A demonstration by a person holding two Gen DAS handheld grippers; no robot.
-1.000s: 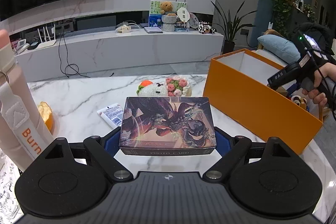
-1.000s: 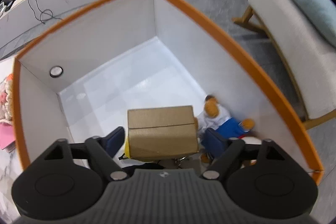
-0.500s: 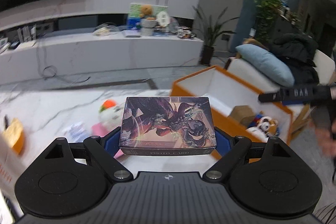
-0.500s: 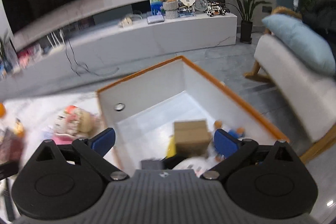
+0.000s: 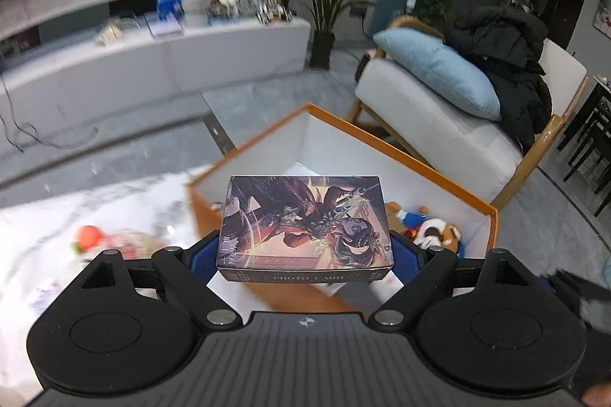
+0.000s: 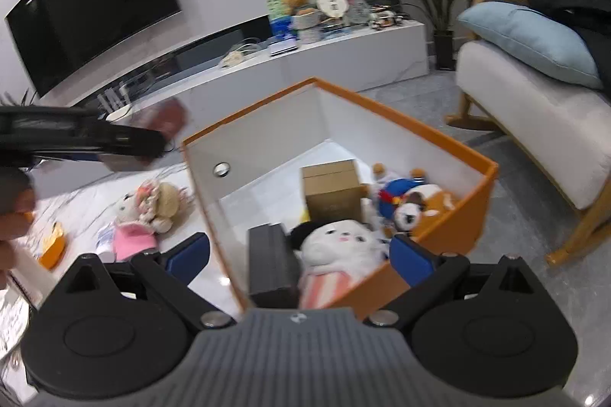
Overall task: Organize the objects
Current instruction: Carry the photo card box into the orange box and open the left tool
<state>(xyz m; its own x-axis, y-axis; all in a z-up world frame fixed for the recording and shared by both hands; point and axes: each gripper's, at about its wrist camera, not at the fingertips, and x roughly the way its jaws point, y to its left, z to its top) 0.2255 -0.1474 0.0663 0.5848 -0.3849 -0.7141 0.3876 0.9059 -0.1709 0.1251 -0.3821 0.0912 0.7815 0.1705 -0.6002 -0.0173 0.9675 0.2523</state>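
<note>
Between the blue pads of your left hand-held gripper (image 5: 303, 256) sits the photo card box (image 5: 304, 223), clamped by its two short ends and lying flat, its picture side up. Ahead of and below it stands the orange storage box (image 5: 454, 185), whose near corner is directly under the load, so the card box seems to hang over the rim rather than over the open floor inside. Let go now and it would likely strike that edge, tip, and slide onto the marble worktop (image 5: 46, 216), or land slanted on the rim.

Your right hand-held gripper (image 6: 299, 256) has just been opening; its jaws stand wide with nothing between them, hovering above the near end of the same storage box. Below it lie a white plush (image 6: 340, 246), a black case (image 6: 269, 265), a brown carton (image 6: 332, 191) and a blue and orange plush (image 6: 412, 197), crowding the near half. That is the second hazard: dropped there, the card box could rest crooked on the soft toys. The bare white floor farther from you looks the safer spot.

Your two tools are near each other over one box, so they could knock together. A pink-dressed plush doll (image 6: 143, 216) and a small orange item (image 6: 53, 246) remain on the worktop to the left of your right tool.
</note>
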